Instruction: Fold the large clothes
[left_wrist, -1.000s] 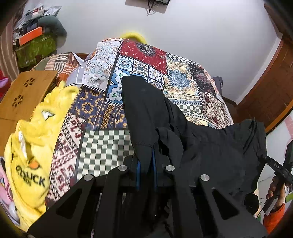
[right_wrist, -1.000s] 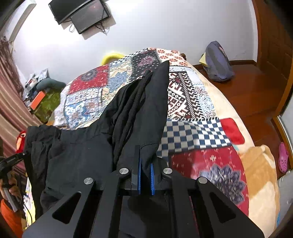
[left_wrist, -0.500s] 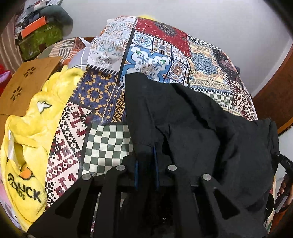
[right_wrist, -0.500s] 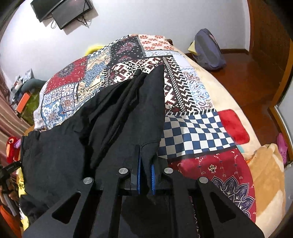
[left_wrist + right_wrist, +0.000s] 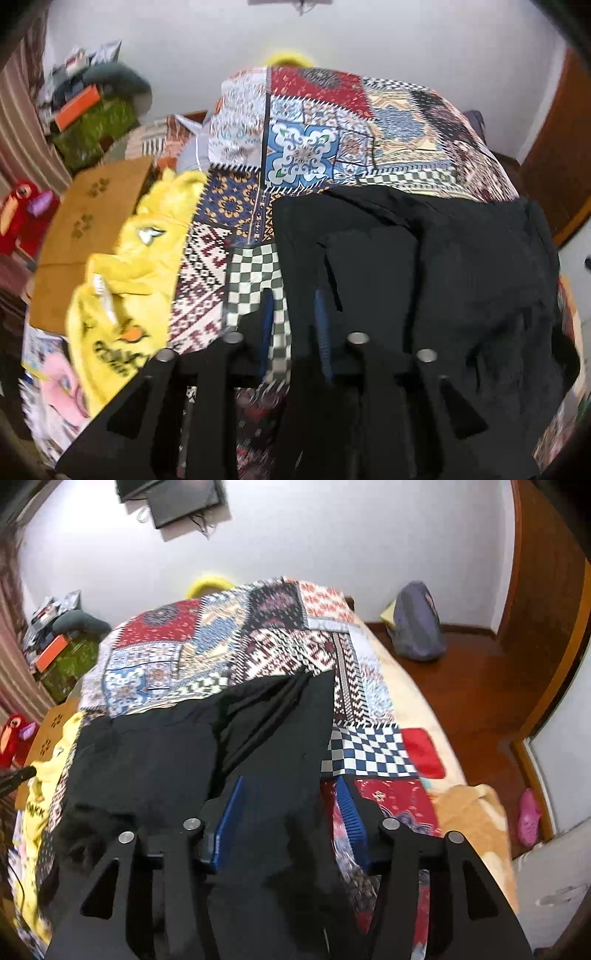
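A large black garment (image 5: 424, 280) lies spread on the patchwork bedspread (image 5: 317, 122); it also shows in the right wrist view (image 5: 207, 753). My left gripper (image 5: 293, 325) is open, its blue pads apart, with the garment's left corner lying between them. My right gripper (image 5: 290, 816) is wide open over the garment's right corner, which rests loose on the bedspread (image 5: 258, 642). Neither gripper holds the cloth.
A yellow hoodie (image 5: 125, 277) lies left of the garment beside a wooden board (image 5: 92, 229). Clutter (image 5: 92, 122) is stacked at the far left. A grey bag (image 5: 415, 624) stands on the wooden floor, a pink slipper (image 5: 528, 816) at right. A tan blanket (image 5: 469, 812) lies at the bed's edge.
Both grippers lowered the held garment corners onto the bed and opened, letting go of the cloth. The garment now lies flatter on the bedspread.
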The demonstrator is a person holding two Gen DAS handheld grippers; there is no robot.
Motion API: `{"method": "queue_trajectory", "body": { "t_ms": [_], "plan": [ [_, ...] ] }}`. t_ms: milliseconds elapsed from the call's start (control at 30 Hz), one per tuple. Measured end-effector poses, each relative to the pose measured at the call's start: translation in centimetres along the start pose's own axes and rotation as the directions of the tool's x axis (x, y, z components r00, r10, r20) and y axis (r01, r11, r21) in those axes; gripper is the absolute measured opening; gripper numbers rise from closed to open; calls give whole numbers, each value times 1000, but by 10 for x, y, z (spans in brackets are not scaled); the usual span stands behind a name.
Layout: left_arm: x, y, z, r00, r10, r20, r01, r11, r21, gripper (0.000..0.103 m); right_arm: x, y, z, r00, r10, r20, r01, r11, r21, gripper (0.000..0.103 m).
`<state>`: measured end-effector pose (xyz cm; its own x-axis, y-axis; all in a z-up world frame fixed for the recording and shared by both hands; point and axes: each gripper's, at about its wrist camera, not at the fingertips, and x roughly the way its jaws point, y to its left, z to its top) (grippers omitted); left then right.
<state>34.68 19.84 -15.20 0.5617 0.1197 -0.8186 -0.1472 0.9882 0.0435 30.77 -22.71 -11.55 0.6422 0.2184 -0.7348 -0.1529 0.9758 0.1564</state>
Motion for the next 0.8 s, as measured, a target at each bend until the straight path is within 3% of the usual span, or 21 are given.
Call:
{"method": "queue_trajectory", "body": {
  "t_ms": [133,333,633,800],
  "plan": [
    [-40,-6,-21,999,0,35,-2,999,34,53,-40,6,-11,999,-5,38,7,999,-37,66],
    [-78,-3,-57,999,-4,39,2,999,41,63,-73,9,-35,999,8,46,-5,998,-63,71],
    [-84,22,-126,995,-76,-66,73,996,-40,63,-80,-8,-75,1000,5,-27,-6,1000,-28,71],
    [-59,36,-164,977,-130,-170,107,985,-136,63,-69,-28,-100,995,14,-97,-10,999,50,71]
  ]
}}
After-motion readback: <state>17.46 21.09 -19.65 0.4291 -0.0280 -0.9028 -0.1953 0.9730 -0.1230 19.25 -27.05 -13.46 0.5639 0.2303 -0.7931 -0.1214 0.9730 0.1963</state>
